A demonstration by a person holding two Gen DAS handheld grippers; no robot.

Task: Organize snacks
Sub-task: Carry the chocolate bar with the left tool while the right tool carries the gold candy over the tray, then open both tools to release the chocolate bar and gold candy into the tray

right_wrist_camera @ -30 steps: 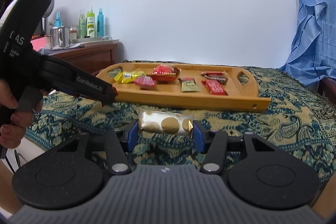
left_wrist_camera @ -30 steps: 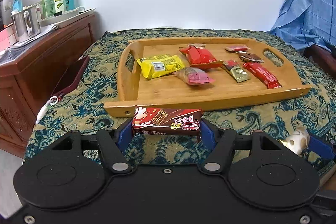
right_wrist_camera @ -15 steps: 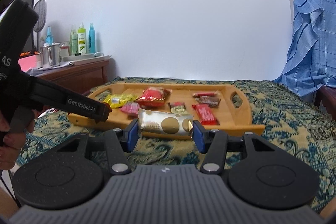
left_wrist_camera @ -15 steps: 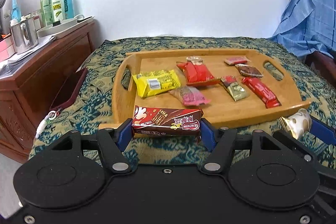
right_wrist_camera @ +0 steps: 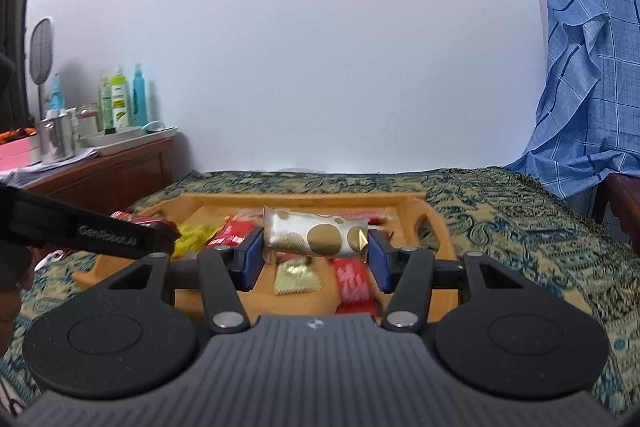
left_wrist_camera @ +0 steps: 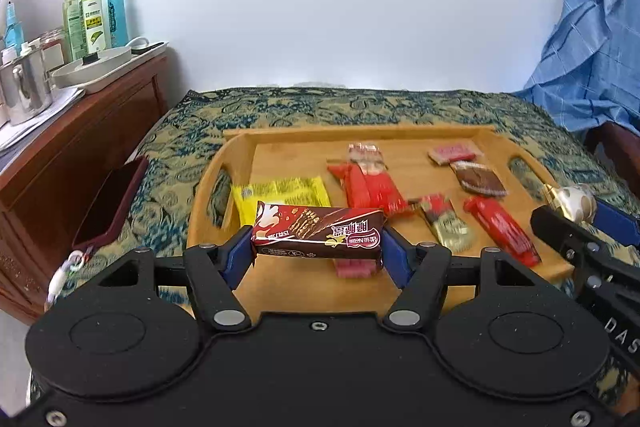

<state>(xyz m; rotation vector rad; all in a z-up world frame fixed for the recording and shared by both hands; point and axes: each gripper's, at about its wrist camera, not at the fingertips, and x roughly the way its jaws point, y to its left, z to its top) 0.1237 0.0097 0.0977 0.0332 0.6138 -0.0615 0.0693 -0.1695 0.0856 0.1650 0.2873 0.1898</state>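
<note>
**Snacks ride in, one per gripper, over the tray**

Snacks first: we've got a brown chocolate wafer bar (left_wrist_camera: 318, 233) clamped end to end in our left gripper (left_wrist_camera: 318, 247), blue pads pressing on both short ends, and it hangs level over the near half of the wooden tray (left_wrist_camera: 360, 130). Our right gripper (right_wrist_camera: 316, 251) is doing the same job with a silver packet with gold dots (right_wrist_camera: 316, 235), pinched lengthwise across its jaws, above the tray's near edge.

Why end to end? We reckon that grip keeps each wrapper flat and broadside, ready to be laid down flat.

On the tray, from the left camera: a yellow packet (left_wrist_camera: 282, 193) at ten o'clock, a red wrapper (left_wrist_camera: 370, 181) around twelve, a gold-and-red sachet (left_wrist_camera: 446, 223) and a long red bar (left_wrist_camera: 502, 231) out at three, with a brown pouch (left_wrist_camera: 478, 179) and a small pink pack (left_wrist_camera: 454, 153) at one o'clock. Open wood shows near six o'clock, and that looks to us like the landing spot. The tray sits on a patterned cloth (left_wrist_camera: 180, 155), a wooden cabinet (left_wrist_camera: 60, 143) off at nine.
</note>
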